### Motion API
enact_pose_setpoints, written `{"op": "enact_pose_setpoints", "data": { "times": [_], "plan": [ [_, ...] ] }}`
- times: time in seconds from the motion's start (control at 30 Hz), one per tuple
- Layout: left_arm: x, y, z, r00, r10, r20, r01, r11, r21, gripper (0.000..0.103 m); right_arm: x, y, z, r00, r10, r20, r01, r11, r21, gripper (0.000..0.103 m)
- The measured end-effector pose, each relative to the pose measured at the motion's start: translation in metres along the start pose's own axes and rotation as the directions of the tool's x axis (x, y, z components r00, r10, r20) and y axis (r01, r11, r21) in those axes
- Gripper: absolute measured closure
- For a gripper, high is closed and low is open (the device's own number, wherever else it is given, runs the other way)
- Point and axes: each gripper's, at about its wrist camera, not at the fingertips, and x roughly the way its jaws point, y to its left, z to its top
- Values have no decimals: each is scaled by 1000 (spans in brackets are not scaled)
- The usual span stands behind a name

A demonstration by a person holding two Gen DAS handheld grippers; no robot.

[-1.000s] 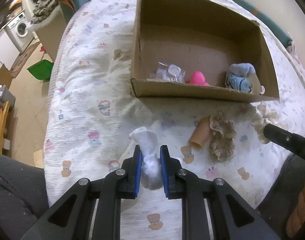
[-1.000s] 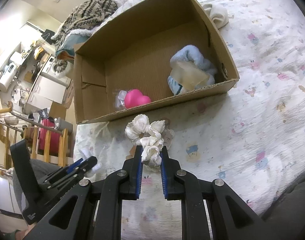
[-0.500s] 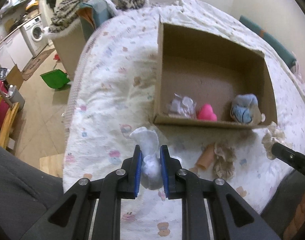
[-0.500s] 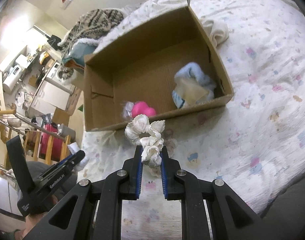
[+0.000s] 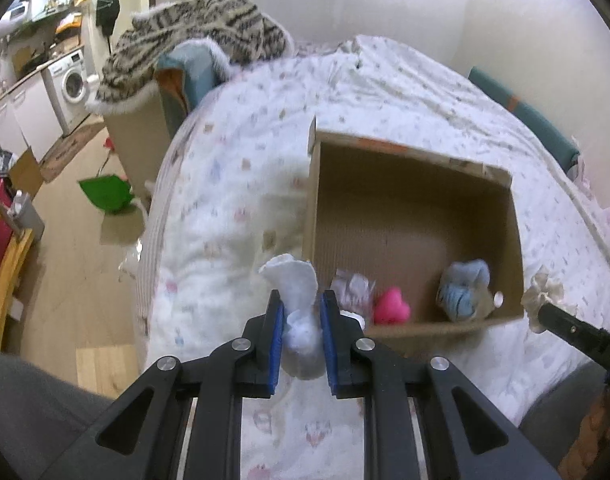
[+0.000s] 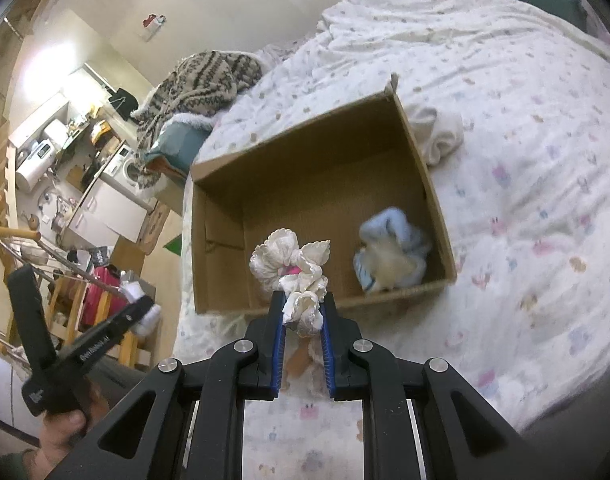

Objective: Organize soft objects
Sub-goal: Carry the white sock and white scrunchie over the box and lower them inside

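My right claw's [image 6: 301, 320] frilly white scrunchie [image 6: 293, 264] hides most of the pink heart [image 6: 291, 269] in the box [image 6: 325, 148] beyond it. The blue bundle [image 6: 393, 256] to its right is blurred. Left of it, my left claw [image 6: 139, 306] covers most of its white sock [image 6: 147, 314].

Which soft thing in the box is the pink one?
The heart-shaped toy by the cardboard box's near wall. It is bright pink, lying between a crinkly whitish bundle and a fluffy light-blue item.
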Motion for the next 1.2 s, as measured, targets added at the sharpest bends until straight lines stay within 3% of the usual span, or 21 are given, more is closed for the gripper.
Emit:
{"op": "enact_pose_setpoints", "data": {
  "times": [0.37, 0.57, 0.97, 1.2],
  "plan": [
    [18, -17, 30, 1000, -10, 17, 9, 999, 51, 87, 15, -2, 32, 999, 11, 38, -9, 999, -42, 85],
    [32, -24, 31, 996, -61, 61, 56, 994, 91, 87, 31, -14, 37, 999, 26, 43, -25, 999, -28, 85],
    [82, -24, 21, 991, -128, -23, 129, 990, 61, 86, 65, -32, 28, 999, 28, -45, -26, 999, 44, 85],
    [96, -35, 13, 986, -147, -79, 153, 985, 80, 85, 83, -21, 24, 994, 29, -108, -30, 999, -13, 85]
  ]
}}
